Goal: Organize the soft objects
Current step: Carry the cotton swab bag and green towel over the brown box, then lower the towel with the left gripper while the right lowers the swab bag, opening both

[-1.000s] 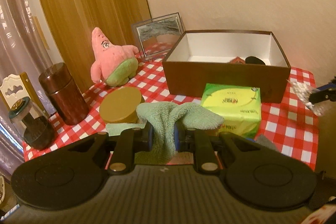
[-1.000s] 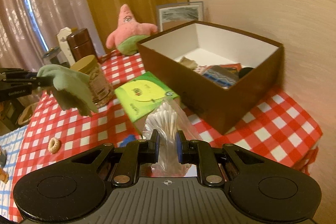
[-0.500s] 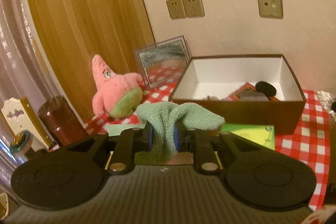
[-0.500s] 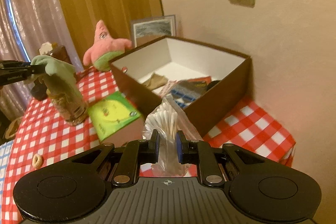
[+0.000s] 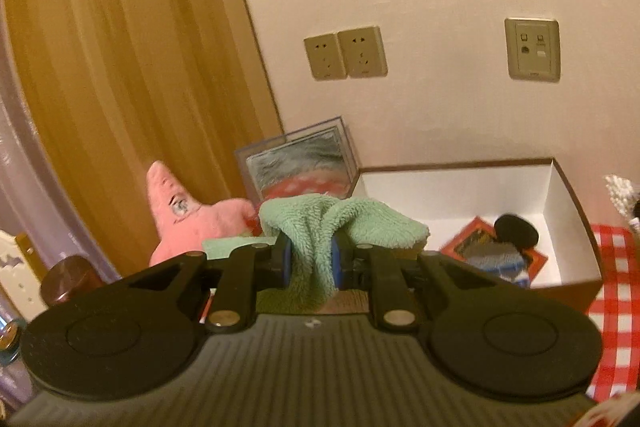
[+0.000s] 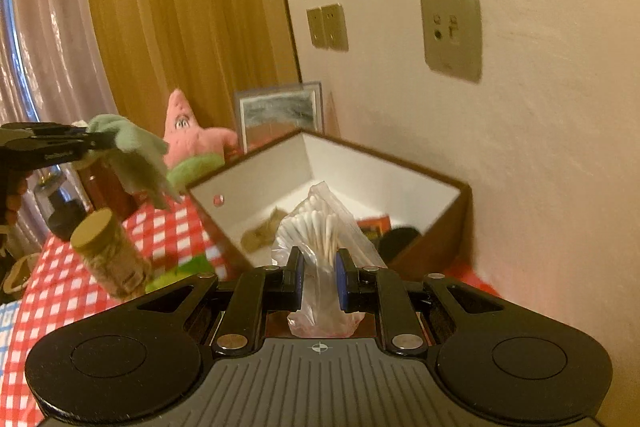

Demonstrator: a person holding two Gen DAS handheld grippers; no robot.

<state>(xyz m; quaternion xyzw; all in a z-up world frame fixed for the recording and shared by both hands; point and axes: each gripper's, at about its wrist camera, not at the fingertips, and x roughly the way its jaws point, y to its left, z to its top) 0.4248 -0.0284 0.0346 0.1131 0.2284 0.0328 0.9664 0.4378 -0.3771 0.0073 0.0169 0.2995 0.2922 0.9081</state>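
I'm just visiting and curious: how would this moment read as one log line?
left gripper: shut on green towel | right gripper: shut on bag of cotton swabs | both held near open brown box | pink plush: on table

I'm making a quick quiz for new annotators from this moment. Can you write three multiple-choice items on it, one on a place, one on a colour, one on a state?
1. Where is the pink star-shaped plush toy?
A. Inside the box
B. On the table, outside the box
C. In a gripper

2. What colour is the terry cloth held in the left gripper?
A. Pale green
B. Orange
C. White

3. How is the right gripper?
A. Open and empty
B. Shut on the clear plastic bag of cotton swabs
C. Shut on a jar

Key: 1 B, the toy sits left of the brown open cardboard box; 2 A, the cloth is mint coloured in both views; 3 B, the blue pads pinch the bag.
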